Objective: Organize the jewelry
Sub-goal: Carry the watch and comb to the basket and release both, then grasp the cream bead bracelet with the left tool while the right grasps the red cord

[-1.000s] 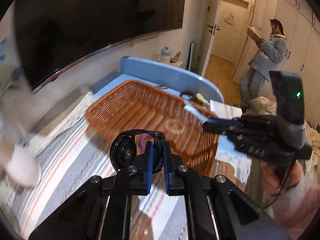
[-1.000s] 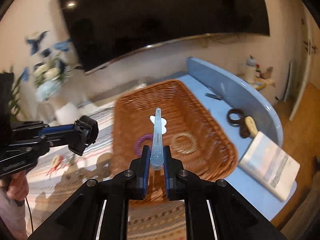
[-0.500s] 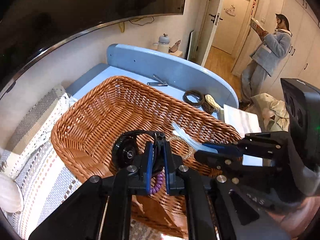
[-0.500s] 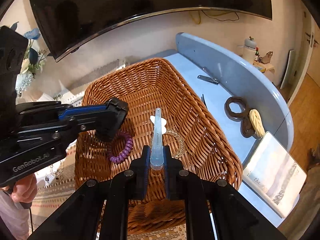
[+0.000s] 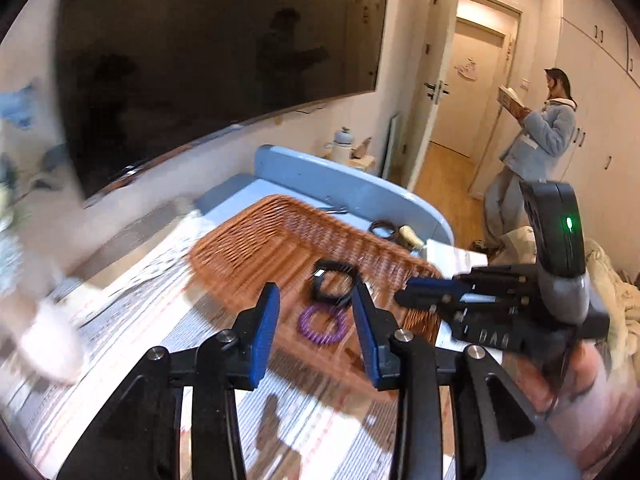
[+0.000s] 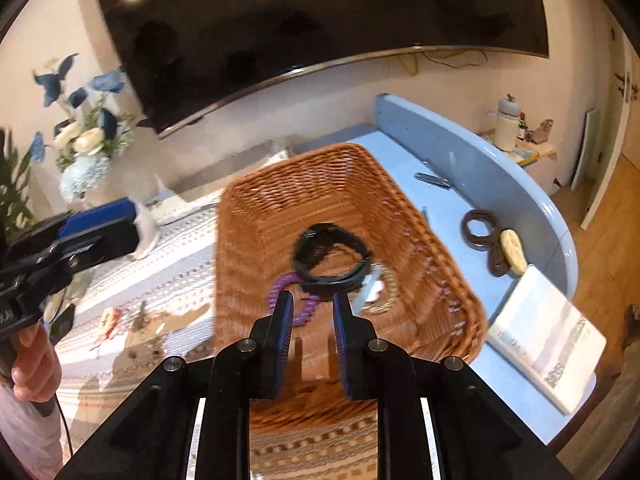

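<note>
Jewelry now lies in the wicker basket (image 6: 256,216) (black watch (image 6: 330,256) included), since the left gripper (image 5: 316,332) and right gripper (image 6: 312,320) both released

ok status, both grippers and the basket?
Left gripper open, empty. Right gripper open, empty. Black band, purple coil and clear clip lie in wicker basket. Nothing in the way.

- I am in a home, in a room like a bedroom.
- A big dark TV (image 6: 320,20) hangs on the wall.
- Blue and white flowers (image 6: 82,136) stand by it.
- A person in soft blue pajamas (image 5: 536,148) reads a book by the door (image 5: 472,92).
- Tall white closets (image 5: 600,100) fill one wall.
</note>
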{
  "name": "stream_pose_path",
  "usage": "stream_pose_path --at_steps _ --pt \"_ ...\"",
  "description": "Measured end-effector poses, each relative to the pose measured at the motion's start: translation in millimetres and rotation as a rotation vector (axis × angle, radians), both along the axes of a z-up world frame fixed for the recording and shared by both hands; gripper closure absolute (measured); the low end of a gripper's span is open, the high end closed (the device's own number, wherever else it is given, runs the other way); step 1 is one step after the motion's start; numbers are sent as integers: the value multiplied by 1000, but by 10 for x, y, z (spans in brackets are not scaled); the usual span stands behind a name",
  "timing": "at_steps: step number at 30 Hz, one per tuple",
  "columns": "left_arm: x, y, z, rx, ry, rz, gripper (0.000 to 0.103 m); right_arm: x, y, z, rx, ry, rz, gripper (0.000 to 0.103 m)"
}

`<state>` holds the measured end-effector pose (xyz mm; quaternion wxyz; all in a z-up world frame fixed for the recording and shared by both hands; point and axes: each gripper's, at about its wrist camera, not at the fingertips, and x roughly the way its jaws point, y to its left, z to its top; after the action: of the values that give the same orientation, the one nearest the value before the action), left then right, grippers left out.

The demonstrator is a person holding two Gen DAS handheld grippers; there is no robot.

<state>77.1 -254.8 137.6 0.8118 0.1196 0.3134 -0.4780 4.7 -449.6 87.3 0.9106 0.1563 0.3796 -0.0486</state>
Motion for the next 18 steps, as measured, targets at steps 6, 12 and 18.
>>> stream_pose_path --at_steps 6,12,18 --pt "-260 972 115 -17 -39 114 65 -24 533 154 -15 -43 110 83" --pt "-420 1863 155 -38 -81 280 65 98 1220 156 -22 -62 237 83" --pt "-333 2647 -200 -62 -2 417 65 222 1767 -221 -34 -77 320 83"
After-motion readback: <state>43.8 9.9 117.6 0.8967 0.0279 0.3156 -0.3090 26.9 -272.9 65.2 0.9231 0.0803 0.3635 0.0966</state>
